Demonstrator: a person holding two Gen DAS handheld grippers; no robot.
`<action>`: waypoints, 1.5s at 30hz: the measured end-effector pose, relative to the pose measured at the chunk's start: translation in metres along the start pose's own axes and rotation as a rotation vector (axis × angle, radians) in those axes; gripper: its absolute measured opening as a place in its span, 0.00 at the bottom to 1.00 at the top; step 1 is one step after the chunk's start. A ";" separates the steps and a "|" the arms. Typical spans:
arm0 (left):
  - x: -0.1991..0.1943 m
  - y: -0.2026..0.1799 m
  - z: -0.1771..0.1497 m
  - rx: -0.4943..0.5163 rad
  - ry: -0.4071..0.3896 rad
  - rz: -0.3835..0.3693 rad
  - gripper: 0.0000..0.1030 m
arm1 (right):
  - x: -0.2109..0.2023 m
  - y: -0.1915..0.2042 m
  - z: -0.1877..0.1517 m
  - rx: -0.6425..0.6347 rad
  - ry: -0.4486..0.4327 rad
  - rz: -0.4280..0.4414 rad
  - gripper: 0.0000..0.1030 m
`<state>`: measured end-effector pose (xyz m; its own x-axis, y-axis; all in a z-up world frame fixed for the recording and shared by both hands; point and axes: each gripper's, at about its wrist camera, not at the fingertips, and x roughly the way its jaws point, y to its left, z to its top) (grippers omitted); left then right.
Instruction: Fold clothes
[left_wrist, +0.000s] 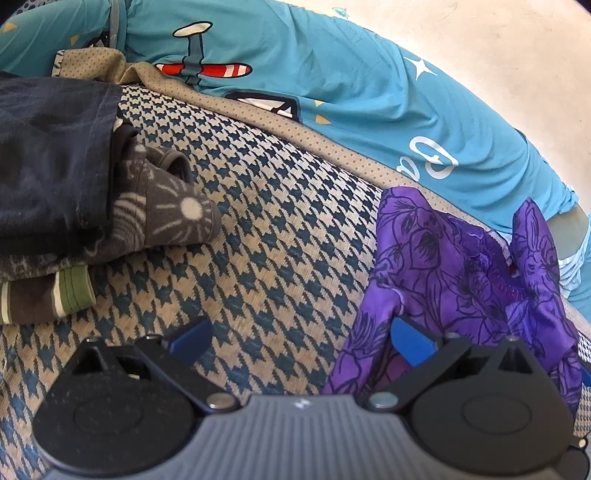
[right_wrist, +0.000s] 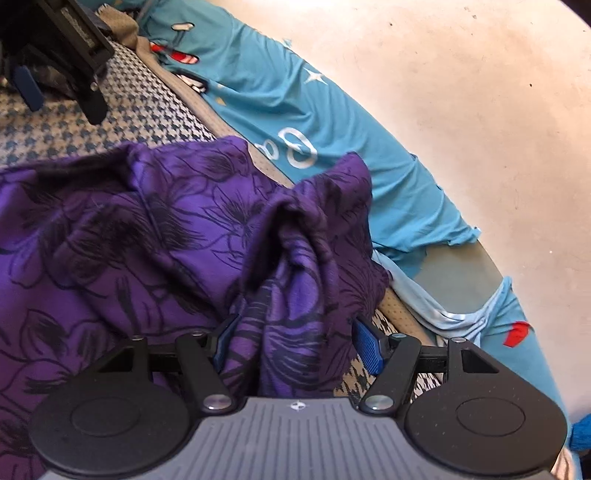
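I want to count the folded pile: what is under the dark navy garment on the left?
Under the dark navy garment lies a brown garment with pale sunburst marks, and below that a piece with green and cream stripes. How far each reaches underneath, and anything deeper in, is covered.

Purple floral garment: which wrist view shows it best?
Right wrist view. The purple floral garment fills most of that frame, and a bunched fold of it sits between the open right gripper fingers. The left wrist view catches only a crumpled part at the right, beside the open left gripper.
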<state>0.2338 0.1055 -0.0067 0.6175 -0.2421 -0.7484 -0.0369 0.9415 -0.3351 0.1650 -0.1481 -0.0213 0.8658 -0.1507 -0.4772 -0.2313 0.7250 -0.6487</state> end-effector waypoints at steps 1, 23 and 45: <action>0.000 0.000 0.000 0.000 0.002 0.000 1.00 | 0.001 0.000 0.000 0.000 0.000 -0.004 0.61; 0.014 -0.019 -0.010 0.056 0.040 0.006 1.00 | -0.012 -0.100 -0.033 0.911 -0.061 -0.046 0.16; 0.021 -0.041 -0.022 0.145 0.046 0.029 1.00 | -0.011 -0.129 -0.093 1.116 0.054 0.033 0.65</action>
<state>0.2310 0.0568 -0.0218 0.5812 -0.2216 -0.7830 0.0619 0.9715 -0.2290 0.1444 -0.3022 0.0120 0.8401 -0.1296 -0.5268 0.2974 0.9221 0.2475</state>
